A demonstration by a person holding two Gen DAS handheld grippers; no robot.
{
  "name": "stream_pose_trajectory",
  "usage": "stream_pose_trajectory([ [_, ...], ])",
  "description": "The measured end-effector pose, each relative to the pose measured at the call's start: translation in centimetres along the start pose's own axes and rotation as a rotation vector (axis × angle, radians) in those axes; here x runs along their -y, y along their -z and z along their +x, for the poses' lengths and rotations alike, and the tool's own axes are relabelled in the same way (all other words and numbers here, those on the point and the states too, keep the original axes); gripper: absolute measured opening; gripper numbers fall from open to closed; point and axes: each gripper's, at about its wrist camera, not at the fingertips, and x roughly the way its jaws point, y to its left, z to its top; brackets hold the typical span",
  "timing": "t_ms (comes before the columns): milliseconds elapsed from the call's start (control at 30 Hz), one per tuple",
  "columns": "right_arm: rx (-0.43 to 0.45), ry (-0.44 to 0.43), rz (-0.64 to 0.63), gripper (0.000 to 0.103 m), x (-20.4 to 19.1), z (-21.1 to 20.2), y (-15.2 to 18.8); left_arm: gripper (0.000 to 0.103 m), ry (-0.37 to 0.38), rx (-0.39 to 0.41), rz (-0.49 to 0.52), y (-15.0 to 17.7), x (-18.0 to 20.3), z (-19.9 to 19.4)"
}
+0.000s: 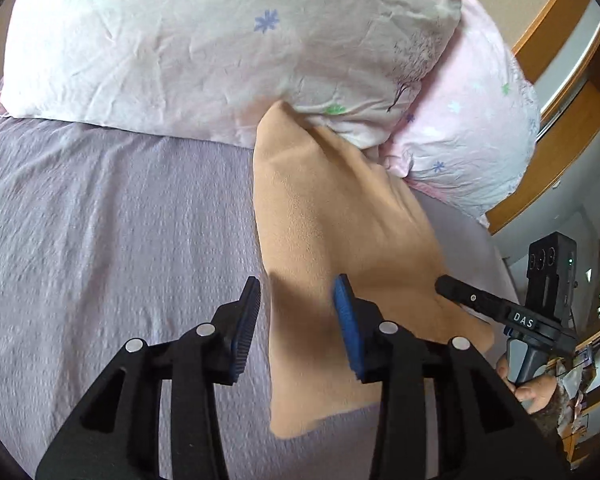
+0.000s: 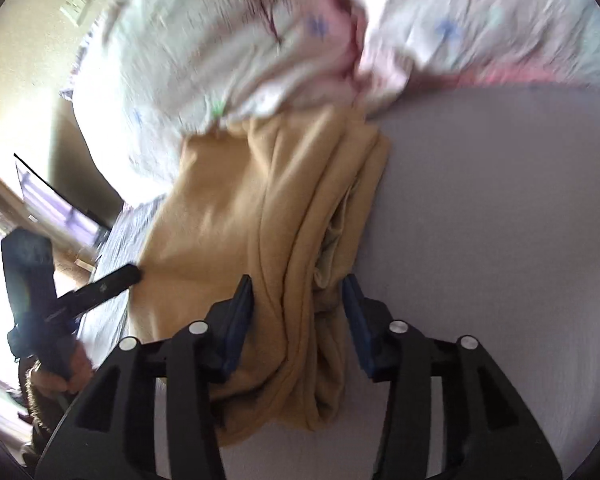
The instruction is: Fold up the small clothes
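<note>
Surface: lilac bedsheet [image 1: 112, 216], crinkled weave, covers mattress across both views.

Item: tan fleece garment [image 1: 332, 216], folded lengthwise into a long strip, lying on sheet; far end tucked under/against pillows; layered fold edges seen in rt wrist view [image 2: 268, 216].

Bedding: 2 pillows at head of bed. White pillow [image 1: 220, 40] w/ blue & green flower print, on top; pink pillow [image 1: 472, 132] w/ same print, partly beneath it, to the rt.

Left gripper [image 1: 298, 292]: fingers spread apart, blue pads, straddling garment's left edge; holding nothing.

Right gripper [image 2: 298, 292]: fingers spread, either side of garment's folded ridge; not clamping. In left view [image 1: 452, 290] its tip rests at garment's rt edge.

Room: wooden bed frame [image 1: 572, 128] at rt; beige wall [image 2: 24, 80] and bright window, blurred.
</note>
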Motion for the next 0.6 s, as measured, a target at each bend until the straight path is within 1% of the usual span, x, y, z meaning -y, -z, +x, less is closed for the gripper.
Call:
stream_pose_trajectory([
  [33,0.081,0.009,-0.027,0.053,-0.8,-2.0,0.2,0.039,0.021,0.027,0.021,0.5,0.4,-1.2],
  [67,0.134,-0.042,-0.044,0.058,-1.6,-3.8,0.4,0.042,0.050,0.046,0.048,1.0,1.1,-2.0],
  [100,0.156,-0.125,-0.056,0.066,-2.5,-5.0,0.7,0.055,0.079,0.060,0.079,1.6,1.8,-2.8],
  [133,0.151,-0.196,-0.069,0.072,-3.4,-5.4,0.9,0.062,0.110,0.070,0.114,2.0,3.0,-3.1],
  [167,0.122,-0.266,-0.092,0.074,-4.5,-5.3,1.3,0.072,0.132,0.068,0.142,2.5,4.0,-3.0],
  [200,0.089,-0.294,-0.104,0.075,-5.2,-4.8,1.6,0.075,0.143,0.055,0.167,2.9,4.8,-2.5],
  [233,0.037,-0.303,-0.111,0.075,-5.8,-3.8,2.2,0.076,0.137,0.030,0.189,3.2,5.4,-1.6],
  [267,-0.011,-0.279,-0.107,0.075,-6.0,-2.6,2.6,0.076,0.115,-0.004,0.204,3.5,5.9,-0.7],
  [300,-0.059,-0.221,-0.088,0.075,-5.6,-1.3,3.2,0.076,0.074,-0.050,0.212,4.0,6.1,0.3],
  [333,-0.089,-0.181,-0.056,0.067,-4.9,-0.5,3.6,0.076,0.021,-0.093,0.224,4.5,6.2,1.5],
  [367,-0.124,-0.142,-0.018,0.060,-4.0,0.0,4.0,0.076,-0.015,-0.111,0.236,5.1,6.2,1.9],
  [400,-0.145,-0.121,0.014,0.052,-3.1,0.0,4.5,0.076,-0.033,-0.108,0.250,5.6,6.1,1.6],
  [433,-0.138,-0.129,0.032,0.053,-2.5,-0.8,5.0,0.076,-0.042,-0.093,0.264,6.2,6.2,0.8],
  [467,-0.116,-0.129,0.033,0.056,-2.2,-2.0,5.6,0.077,-0.063,-0.079,0.274,6.6,6.2,-0.1],
  [500,-0.088,-0.093,0.020,0.082,-2.3,-3.2,6.2,0.087,-0.097,-0.066,0.283,7.0,6.1,-0.8],
  [533,-0.046,-0.011,-0.011,0.101,-3.0,-4.5,7.4,0.093,-0.151,-0.046,0.291,7.5,5.9,-1.6],
  [567,-0.004,0.053,-0.049,0.101,-3.4,-5.6,8.2,0.100,-0.201,-0.027,0.297,8.1,5.5,-2.4],
  [600,0.029,0.102,-0.096,0.101,-4.0,-6.0,8.5,0.101,-0.245,-0.017,0.308,8.6,5.3,-2.9],
])
